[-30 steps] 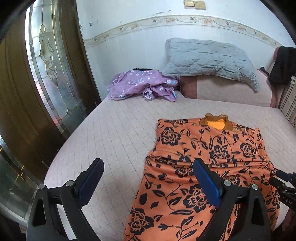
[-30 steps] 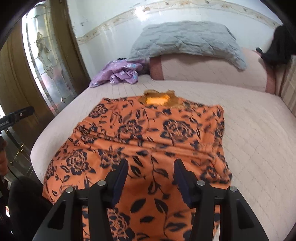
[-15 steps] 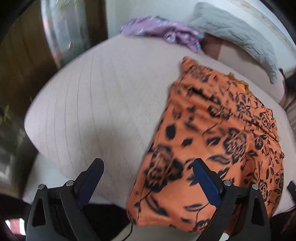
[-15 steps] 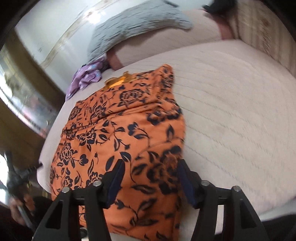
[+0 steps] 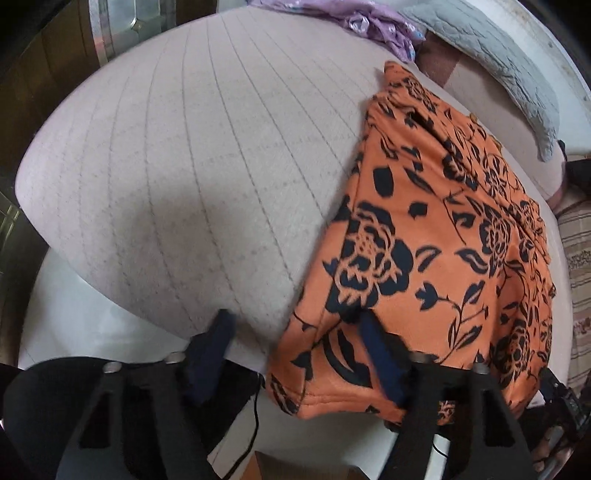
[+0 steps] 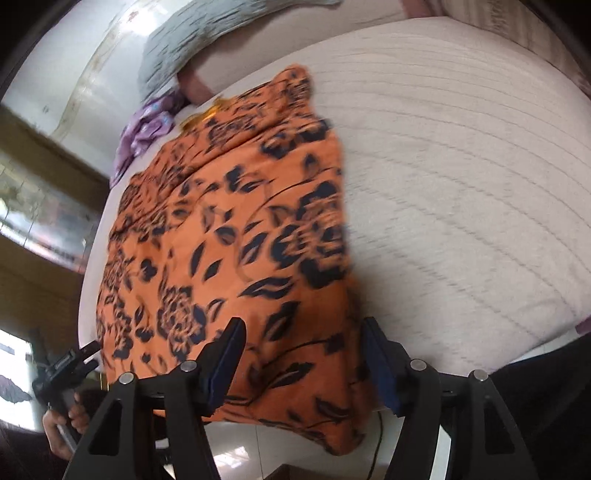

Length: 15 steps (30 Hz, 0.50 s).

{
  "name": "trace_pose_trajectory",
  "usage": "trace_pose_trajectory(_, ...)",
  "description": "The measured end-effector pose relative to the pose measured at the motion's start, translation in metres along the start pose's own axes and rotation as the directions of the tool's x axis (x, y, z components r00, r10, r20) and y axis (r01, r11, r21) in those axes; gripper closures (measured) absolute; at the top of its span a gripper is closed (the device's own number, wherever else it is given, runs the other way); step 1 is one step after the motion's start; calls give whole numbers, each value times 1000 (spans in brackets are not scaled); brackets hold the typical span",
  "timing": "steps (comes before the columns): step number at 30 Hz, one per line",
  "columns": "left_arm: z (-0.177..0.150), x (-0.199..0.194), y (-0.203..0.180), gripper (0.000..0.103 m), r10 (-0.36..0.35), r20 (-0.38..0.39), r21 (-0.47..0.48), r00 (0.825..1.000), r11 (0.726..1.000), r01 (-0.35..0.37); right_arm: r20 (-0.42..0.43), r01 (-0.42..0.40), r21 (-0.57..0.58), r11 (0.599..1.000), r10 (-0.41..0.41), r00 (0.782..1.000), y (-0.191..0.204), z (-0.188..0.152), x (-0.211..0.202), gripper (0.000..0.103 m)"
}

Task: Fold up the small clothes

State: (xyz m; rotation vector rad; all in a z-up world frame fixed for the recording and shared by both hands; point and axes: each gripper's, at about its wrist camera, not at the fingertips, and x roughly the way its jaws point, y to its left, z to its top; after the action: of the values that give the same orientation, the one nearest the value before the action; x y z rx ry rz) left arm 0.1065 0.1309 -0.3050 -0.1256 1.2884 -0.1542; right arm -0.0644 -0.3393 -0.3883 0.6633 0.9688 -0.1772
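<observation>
Jaws, two sets, both parted and gripping nothing: the left gripper (image 5: 295,332) has just been closing, its right finger lying on the orange cloth and its left finger over the bare mattress, so the garment's left bottom corner sits between them unpinched; the right gripper (image 6: 301,343) has been opening a little and straddles the right bottom corner, cloth between the fingers but no pad seen pressing. Item: one orange floral garment (image 5: 436,229), black flower print, spread flat on the quilted bed (image 5: 192,155), neckline toward the far pillows, hem draped over the near edge of the mattress. Also present: a purple garment (image 5: 373,22) crumpled at the head of the bed, a grey pillow (image 5: 495,62), and, in the right wrist view, a hand (image 6: 64,424) holding the other tool at lower left. Step in hand, by judgement: seizing the two hem corners for a first fold toward the neckline. Handling notes: pinch each corner through both layers, well inside the stitched hem so thin cloth does not slip out; close both sets together; lift the corners evenly and carry them level so the fold line falls straight across; keep the mattress cover out of the pinch on the left side.
</observation>
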Motion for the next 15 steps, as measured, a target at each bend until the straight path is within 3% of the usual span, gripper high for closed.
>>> trace_pose_trajectory(1,0,-1,-1,40,-2,7,8,1000,1000,2,4,14,-25,1000,-14,1000,5,-2,2,36)
trace_pose_trajectory(2,0,-3,-2,51,-9,14,18,1000,1000,8,9,14,-51,999,-13,1000,9,-3,2,40)
trace_pose_trajectory(3,1,-4,-1,64,-17,19,28,1000,999,16,9,-7,-80,997,8,1000,15,-4,3,60)
trace_pose_trajectory(4,-1,-6,0,69,-30,20,31,999,999,30,-1,-25,-105,994,25,1000,19,-5,4,77)
trace_pose_trajectory(5,-1,-7,0,74,-56,16,31,998,998,55,6,-18,-116,993,19,1000,21,-6,3,77)
trace_pose_trajectory(7,0,-8,1,74,-69,10,25,998,997,69,4,-9,-115,993,10,1000,22,-7,5,77)
trace_pose_trajectory(8,0,-7,1,72,-56,9,25,998,998,56,0,-14,-98,995,14,1000,18,-6,6,77)
trace_pose_trajectory(10,-1,-4,1,57,-54,1,29,999,998,54,-15,-25,-60,998,24,1000,12,-5,7,76)
trace_pose_trajectory(12,-1,-4,0,25,-53,-2,28,999,998,53,-26,-32,-38,999,31,999,8,-2,8,75)
trace_pose_trajectory(15,-1,1,-6,19,-10,-14,55,1000,998,10,-30,-24,-54,998,22,999,9,-5,8,67)
